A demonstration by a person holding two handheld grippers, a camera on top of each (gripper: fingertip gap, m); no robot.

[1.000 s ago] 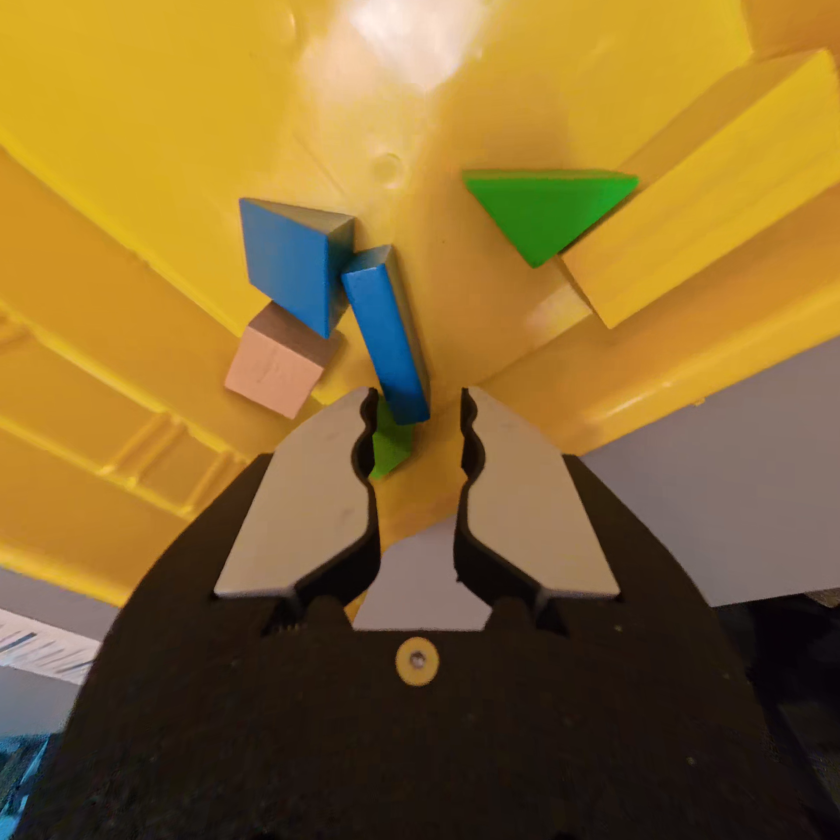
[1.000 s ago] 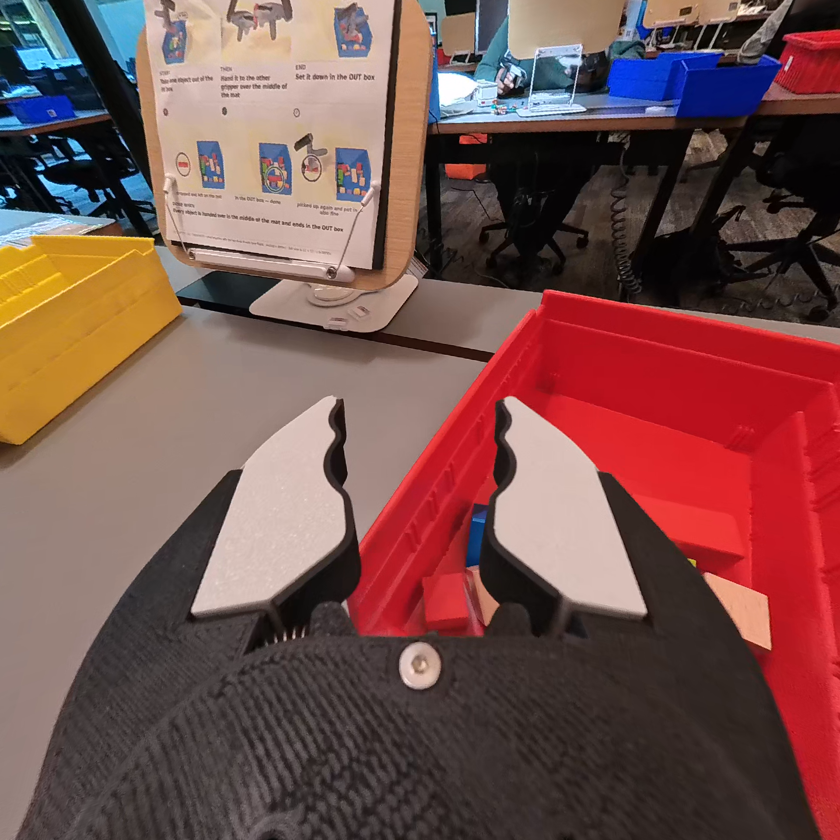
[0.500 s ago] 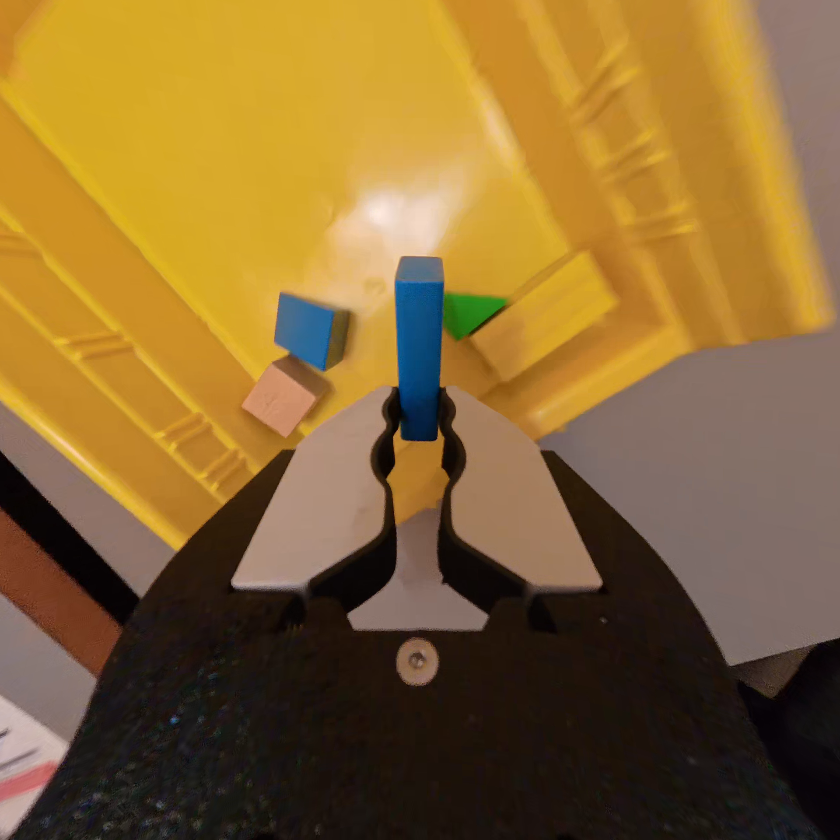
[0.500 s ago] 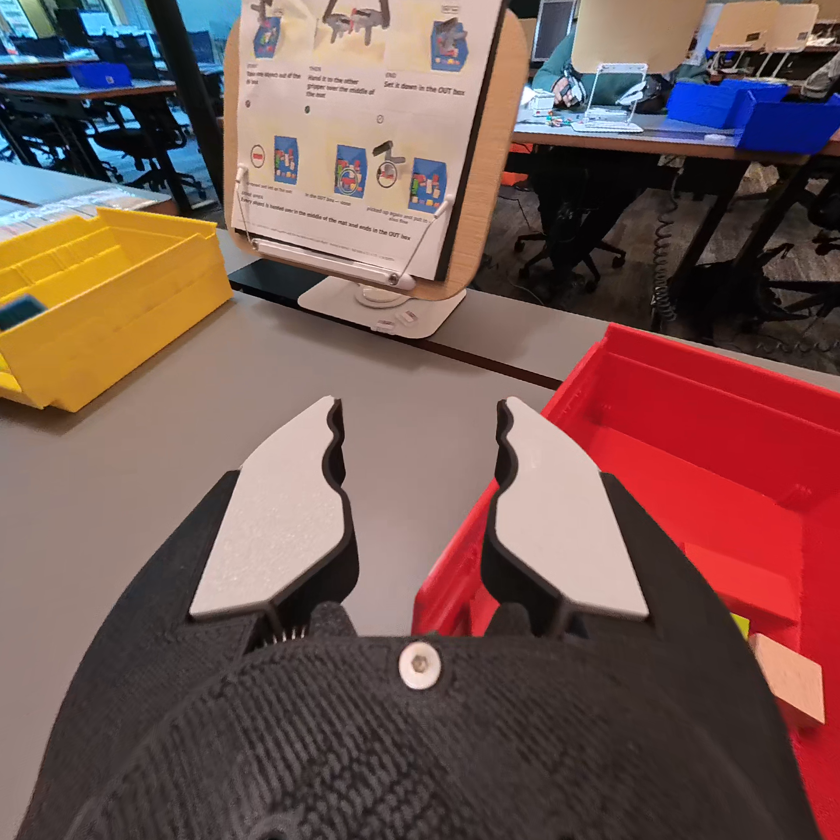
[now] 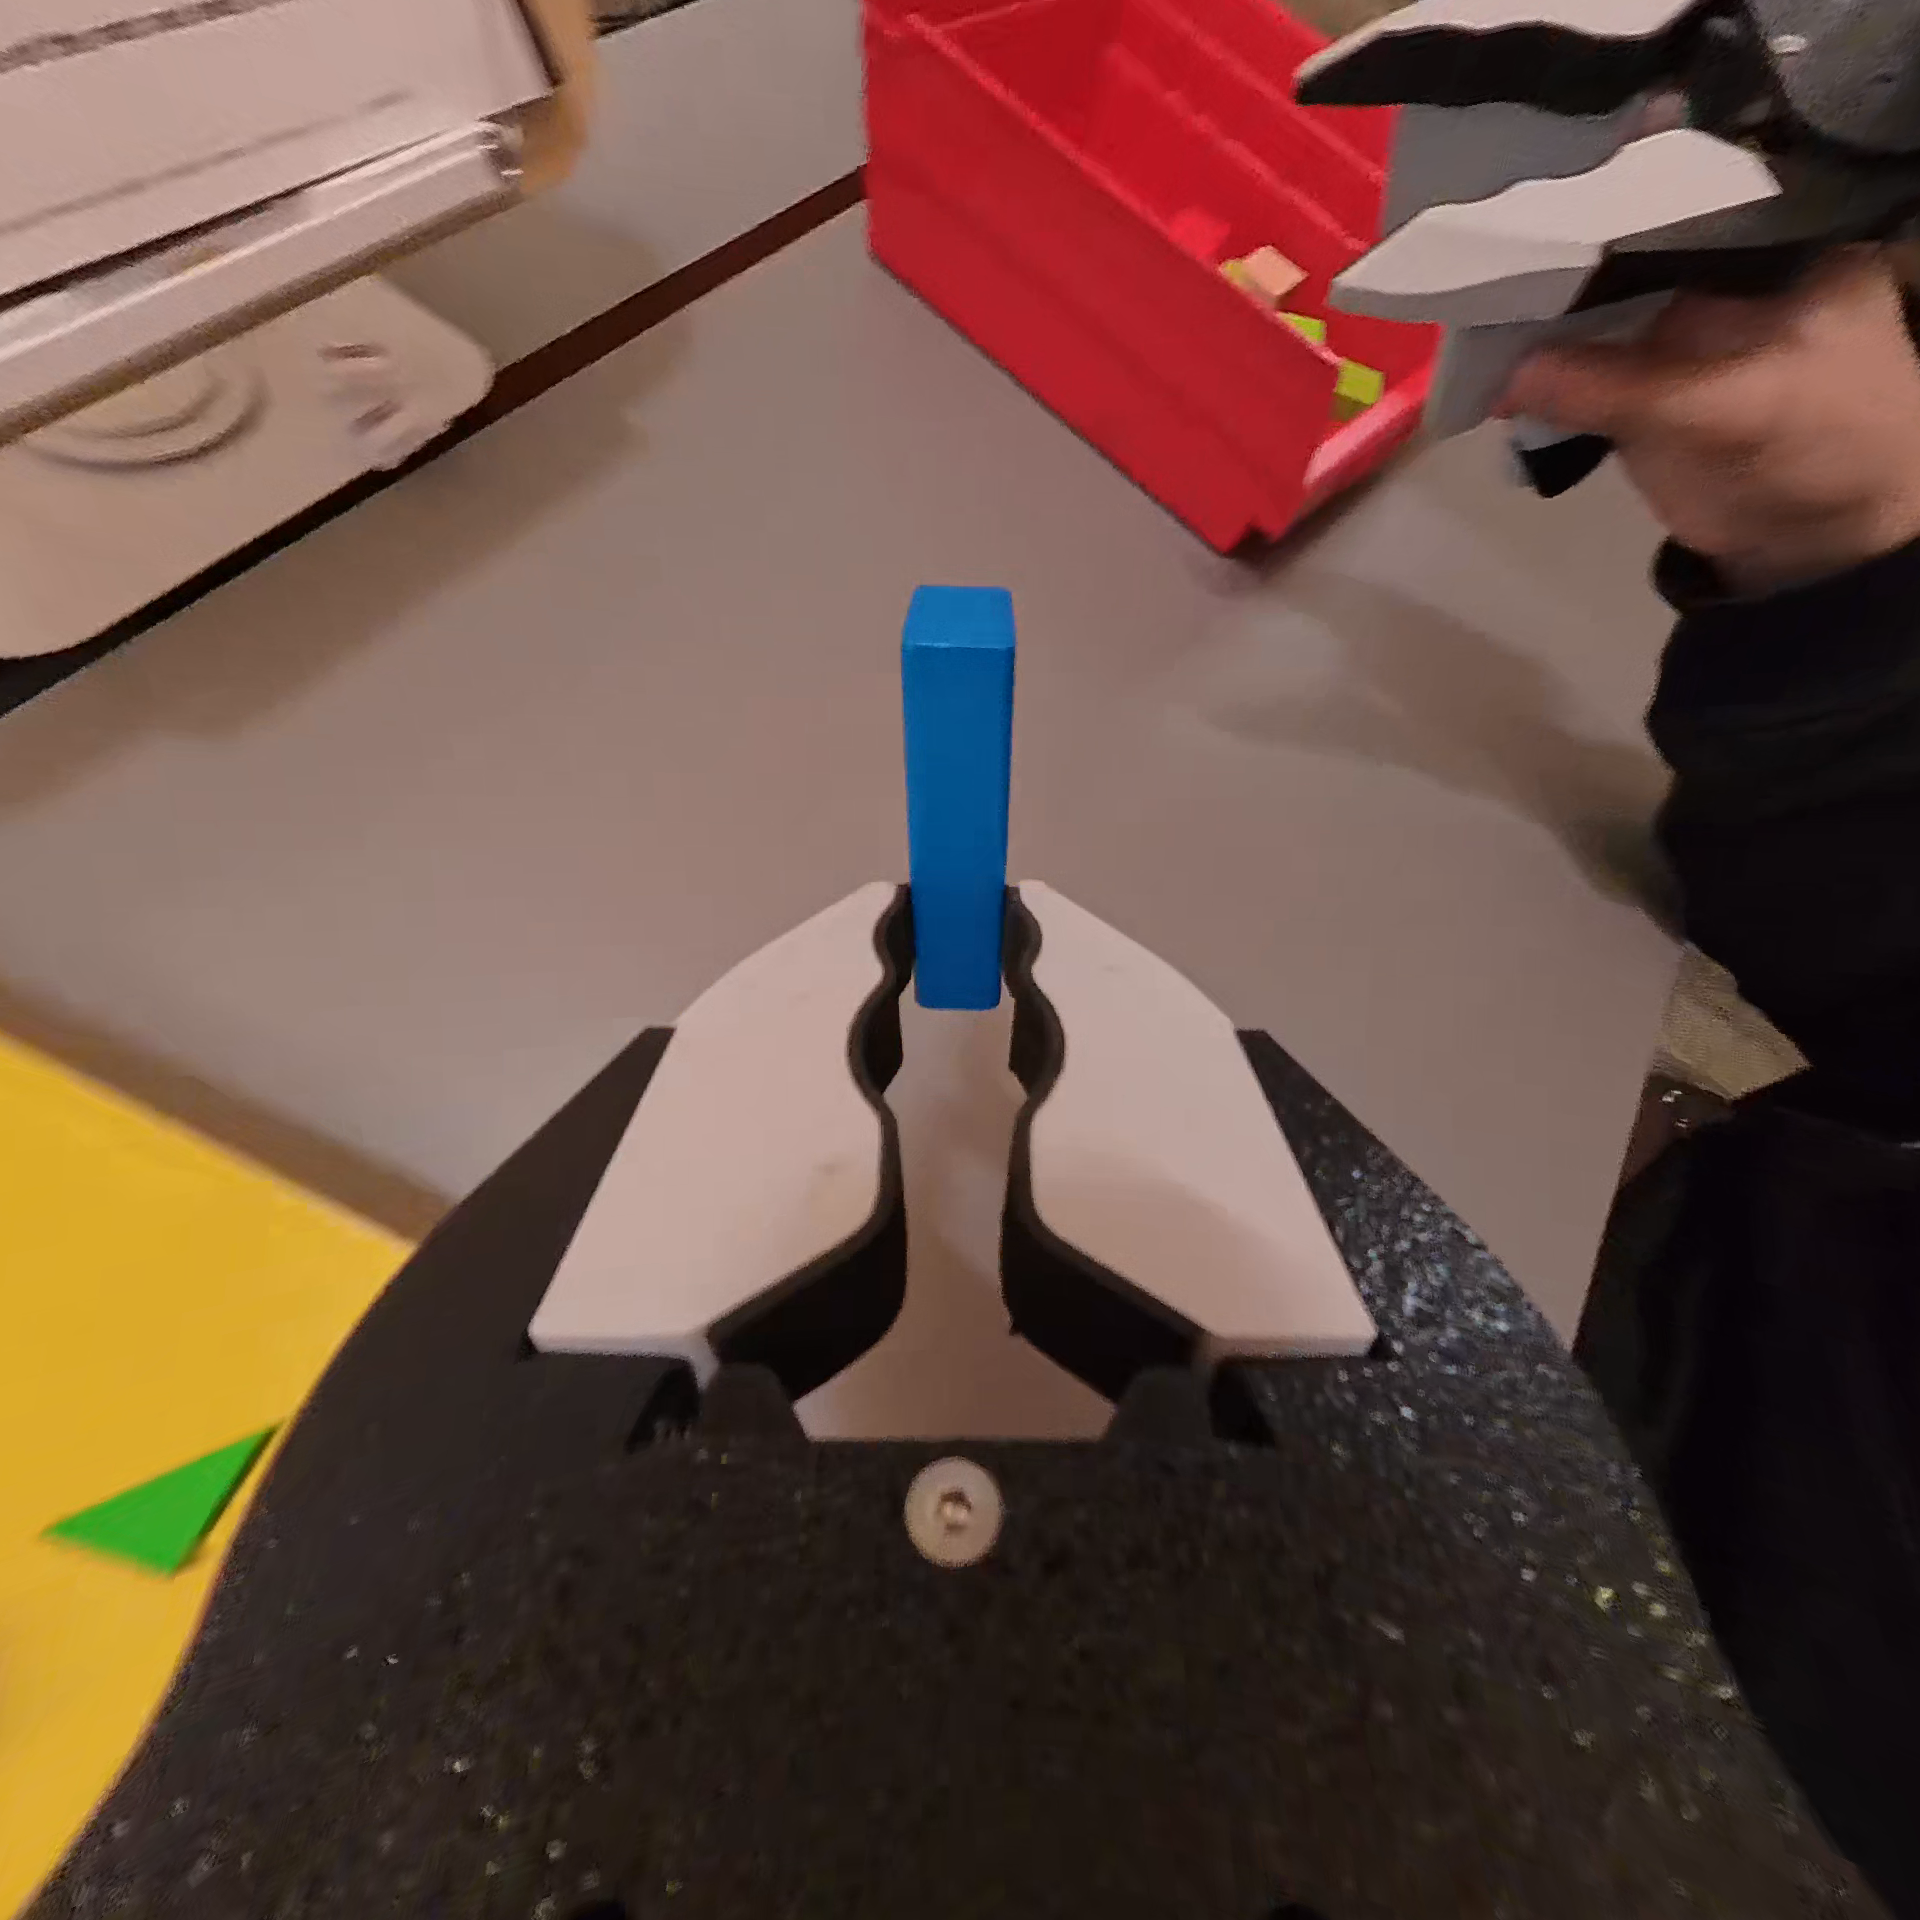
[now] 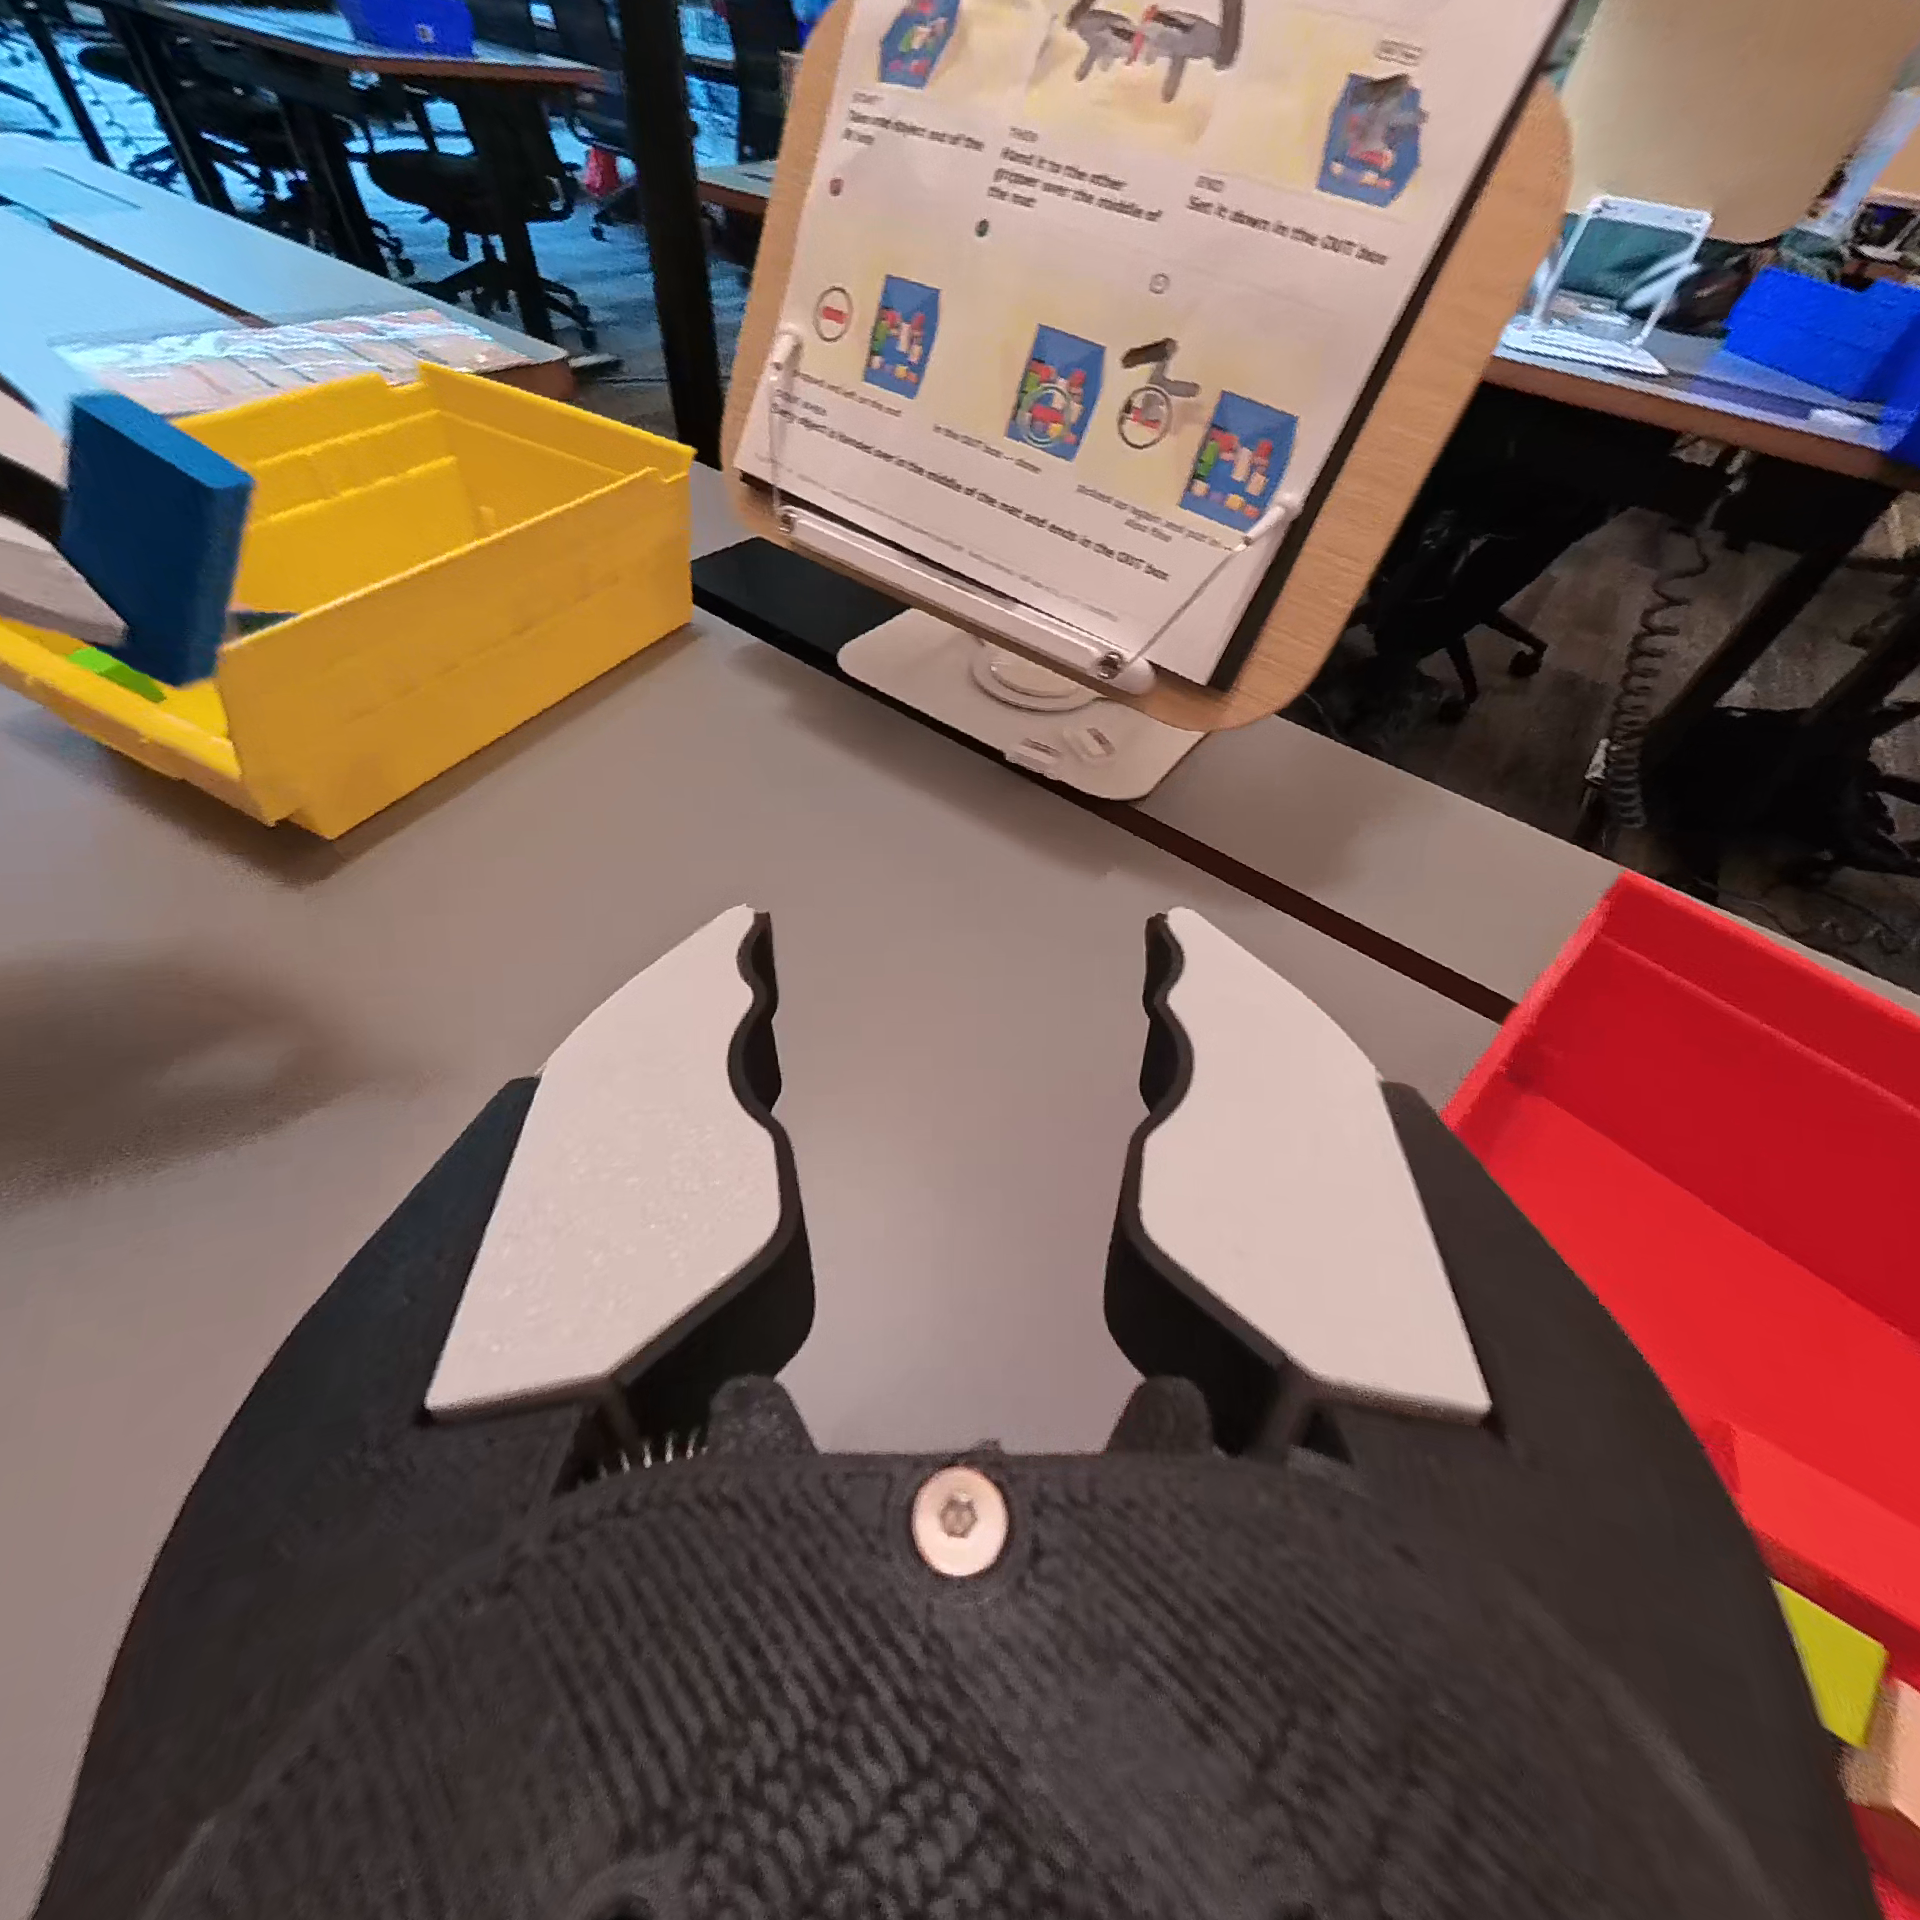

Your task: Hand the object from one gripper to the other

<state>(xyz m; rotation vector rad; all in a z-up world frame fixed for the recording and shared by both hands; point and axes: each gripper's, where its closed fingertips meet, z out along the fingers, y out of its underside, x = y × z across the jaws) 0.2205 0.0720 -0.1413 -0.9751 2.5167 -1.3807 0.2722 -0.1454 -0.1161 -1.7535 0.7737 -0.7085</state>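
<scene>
My left gripper is shut on a flat blue block that sticks out past the fingertips, held above the grey table. The same block shows at the far left of the right wrist view, in front of the yellow bin. My right gripper is open and empty above the table; it also shows at the top right of the left wrist view, held by a hand, apart from the block.
A red bin with several small blocks stands to the right; its wall also shows in the right wrist view. A stand with an instruction sheet is at the table's back. A green wedge lies in the yellow bin.
My left gripper shut on the blue block in the yellow bin, lifted it out and swung over the table. My right gripper moved left, away from the red bin, still open.
</scene>
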